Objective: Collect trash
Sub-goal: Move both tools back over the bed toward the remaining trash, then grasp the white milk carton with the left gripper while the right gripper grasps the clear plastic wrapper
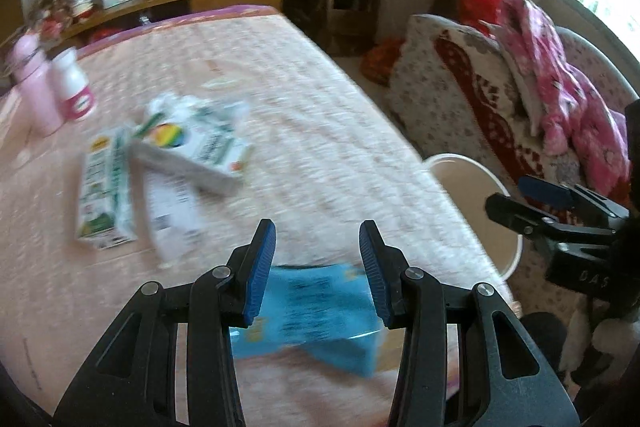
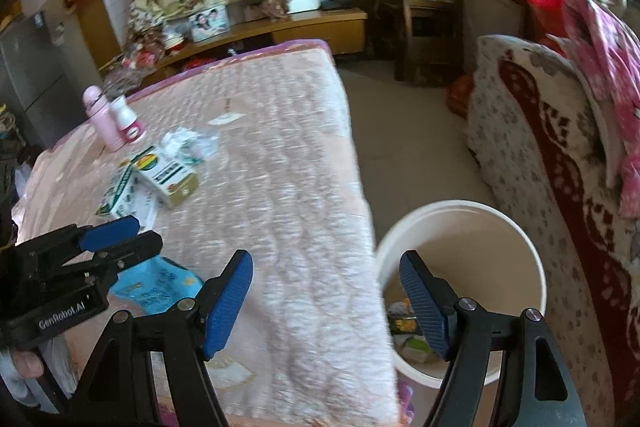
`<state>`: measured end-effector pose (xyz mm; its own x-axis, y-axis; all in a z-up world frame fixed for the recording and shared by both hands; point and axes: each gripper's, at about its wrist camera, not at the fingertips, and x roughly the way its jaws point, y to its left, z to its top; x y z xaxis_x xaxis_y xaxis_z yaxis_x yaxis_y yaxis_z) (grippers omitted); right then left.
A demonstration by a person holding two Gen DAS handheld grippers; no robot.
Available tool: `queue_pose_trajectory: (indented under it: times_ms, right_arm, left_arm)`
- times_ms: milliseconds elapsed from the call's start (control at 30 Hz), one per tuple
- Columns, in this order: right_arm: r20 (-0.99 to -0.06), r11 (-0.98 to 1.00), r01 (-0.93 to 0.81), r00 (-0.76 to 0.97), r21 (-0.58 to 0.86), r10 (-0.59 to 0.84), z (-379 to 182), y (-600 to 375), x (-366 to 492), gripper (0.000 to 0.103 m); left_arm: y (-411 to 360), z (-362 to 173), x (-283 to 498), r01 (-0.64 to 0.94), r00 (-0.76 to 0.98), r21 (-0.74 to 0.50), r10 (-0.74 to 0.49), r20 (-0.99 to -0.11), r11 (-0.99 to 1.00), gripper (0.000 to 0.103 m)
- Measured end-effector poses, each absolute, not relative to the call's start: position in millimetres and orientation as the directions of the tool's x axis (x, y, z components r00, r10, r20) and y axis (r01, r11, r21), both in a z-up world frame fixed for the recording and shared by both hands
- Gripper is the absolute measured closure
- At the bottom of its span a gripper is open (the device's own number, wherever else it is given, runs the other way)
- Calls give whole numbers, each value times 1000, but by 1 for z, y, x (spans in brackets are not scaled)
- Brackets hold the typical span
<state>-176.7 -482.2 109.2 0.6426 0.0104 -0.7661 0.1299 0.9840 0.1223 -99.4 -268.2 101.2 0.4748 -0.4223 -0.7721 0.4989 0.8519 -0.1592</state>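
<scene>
A table (image 2: 280, 155) under a quilted pink cover fills most of both views, with a patterned sofa (image 2: 552, 155) off to its right. On the floor between them, just beside the table's near corner, stands a white bucket (image 2: 536, 263); some scraps of packaging lie at its bottom.

The right gripper (image 2: 326, 299) hangs over the table's edge and the bucket rim, jaws spread wide with nothing between them. The left gripper (image 1: 317, 267) is low over the near end of the table, jaws also spread, with a blue packet (image 1: 320, 311) lying on the cover between and just below them; whether the pads touch it cannot be told through the blur.

Farther up the table, well apart from the blue packet, two green-and-white cartons (image 2: 160, 175) lie overlapping, with crumpled white paper (image 2: 188, 143) just behind them. Near the left edge stand a pink bottle (image 2: 100, 115) and a white bottle (image 2: 128, 123), side by side.
</scene>
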Motion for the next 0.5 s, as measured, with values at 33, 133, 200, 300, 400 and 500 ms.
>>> queue_pose_trajectory:
  times_ms: [33, 133, 200, 300, 400, 500]
  right_arm:
    - [-768, 985, 119, 640, 127, 21, 108, -478, -174, 29]
    - [-776, 986, 91, 629, 137, 50, 104, -462, -165, 29]
    - [-781, 988, 67, 621, 143, 71, 101, -451, -156, 28]
    - [-789, 988, 38, 607, 149, 96, 97, -438, -143, 28]
    - [-795, 987, 5, 593, 163, 128, 93, -424, -124, 28]
    - [-797, 984, -17, 585, 176, 153, 90, -413, -106, 28]
  left_arm:
    - [-260, 100, -97, 487, 479, -157, -413, -775, 859, 61]
    - [-230, 95, -86, 441, 487, -158, -384, -785, 884, 61]
    - [-209, 91, -77, 403, 493, -163, -363, -790, 901, 61]
    - [-185, 89, -64, 355, 499, -174, -344, -795, 919, 61]
    - [-167, 86, -48, 314, 506, -178, -323, -800, 932, 61]
    - [-158, 85, -34, 290, 511, -186, -317, -799, 939, 56]
